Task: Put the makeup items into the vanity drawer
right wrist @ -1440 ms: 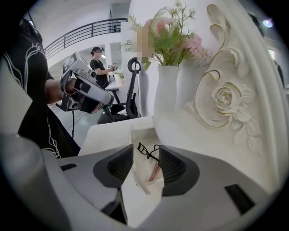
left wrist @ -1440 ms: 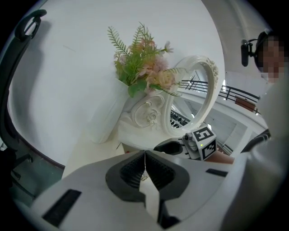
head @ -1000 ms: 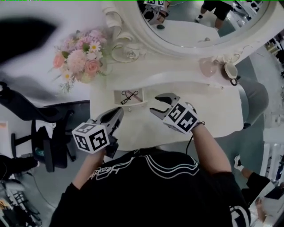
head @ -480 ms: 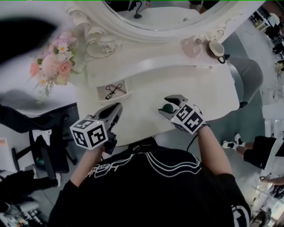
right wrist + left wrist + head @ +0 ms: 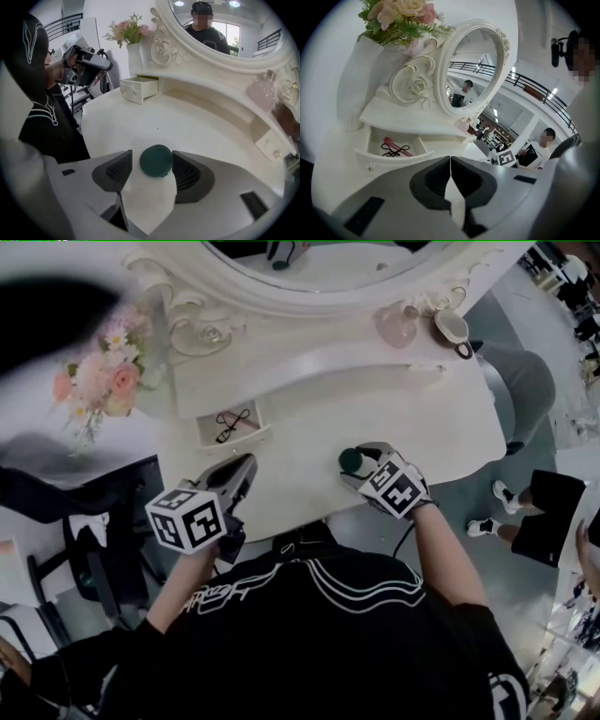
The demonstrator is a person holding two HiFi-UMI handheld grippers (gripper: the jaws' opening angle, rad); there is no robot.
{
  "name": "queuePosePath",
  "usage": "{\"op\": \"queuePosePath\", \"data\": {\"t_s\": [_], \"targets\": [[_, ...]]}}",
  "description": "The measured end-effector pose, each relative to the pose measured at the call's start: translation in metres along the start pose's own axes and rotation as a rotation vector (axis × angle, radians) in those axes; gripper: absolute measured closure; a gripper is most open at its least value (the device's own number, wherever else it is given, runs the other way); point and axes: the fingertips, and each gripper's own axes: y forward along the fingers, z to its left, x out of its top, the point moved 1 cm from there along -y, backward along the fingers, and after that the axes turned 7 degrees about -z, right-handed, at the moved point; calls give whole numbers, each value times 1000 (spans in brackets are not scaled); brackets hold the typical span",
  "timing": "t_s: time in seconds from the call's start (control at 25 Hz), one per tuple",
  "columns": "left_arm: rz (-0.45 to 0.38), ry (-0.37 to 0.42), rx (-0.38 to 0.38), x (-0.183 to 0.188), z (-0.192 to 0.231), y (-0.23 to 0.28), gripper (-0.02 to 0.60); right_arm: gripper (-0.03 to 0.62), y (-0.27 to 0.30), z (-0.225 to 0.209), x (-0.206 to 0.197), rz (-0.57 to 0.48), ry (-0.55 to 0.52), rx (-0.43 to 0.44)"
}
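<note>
A dark green round makeup sponge point(image 5: 351, 459) lies on the white vanity top point(image 5: 300, 474). My right gripper point(image 5: 357, 465) straddles it and its jaws are opening. In the right gripper view the sponge point(image 5: 156, 160) sits between the pads with a gap on its left side. The small vanity drawer point(image 5: 246, 436) stands pulled out at the left. It holds a black looped tool point(image 5: 393, 150) and a red stick point(image 5: 389, 142). My left gripper point(image 5: 247, 465) hovers shut and empty at the table's front edge, below the drawer point(image 5: 393, 160).
A vase of pink flowers point(image 5: 97, 381) stands left of the drawer. The oval mirror point(image 5: 476, 70) rises behind the raised shelf. On the shelf's right end are a pink bottle point(image 5: 395, 324) and a cup point(image 5: 451, 326). A black chair point(image 5: 84, 521) stands at the left.
The right gripper has come down over the green sponge near the front edge, and its jaws have spread. The head view has swung left. The left gripper has barely moved.
</note>
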Motion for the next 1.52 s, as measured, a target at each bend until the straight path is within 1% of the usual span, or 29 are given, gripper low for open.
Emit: {"op": "queuePosePath", "data": {"t_s": [0.2,0.36,0.6,0.64,0.72,0.76,0.8,0.96,1.08,1.52], "targets": [[-4,-9,16,-2,5,-4,557,330,9,-4,-9,38,-13,-22],[-12,-19,30,-3,9,-8,557,333,10,-5,-10,37,3,-17],[-20,-26,38,-2,10,-10,557,384,9,-10,-9,45,0,-28],[-21,-26,39,-2,10,-11,557,401,8,-11,-8,44,0,-32],[-24,-25,41,-3,10,-12,557,458,7,-12,-5,38,7,-30],[-26,-26,43,-3,11,-13,557,533,6,-12,-4,35,15,-22],[-28,-27,44,-3,11,-14,557,540,5,-11,-3,34,22,-15],[-38,-29,47,-1,10,-16,557,546,4,-10,0,49,-3,-8],[-48,-31,53,1,13,-21,557,546,0,-8,10,46,-25,-9],[-111,-52,95,16,31,-44,557,548,-6,7,85,-53,-111,46]]}}
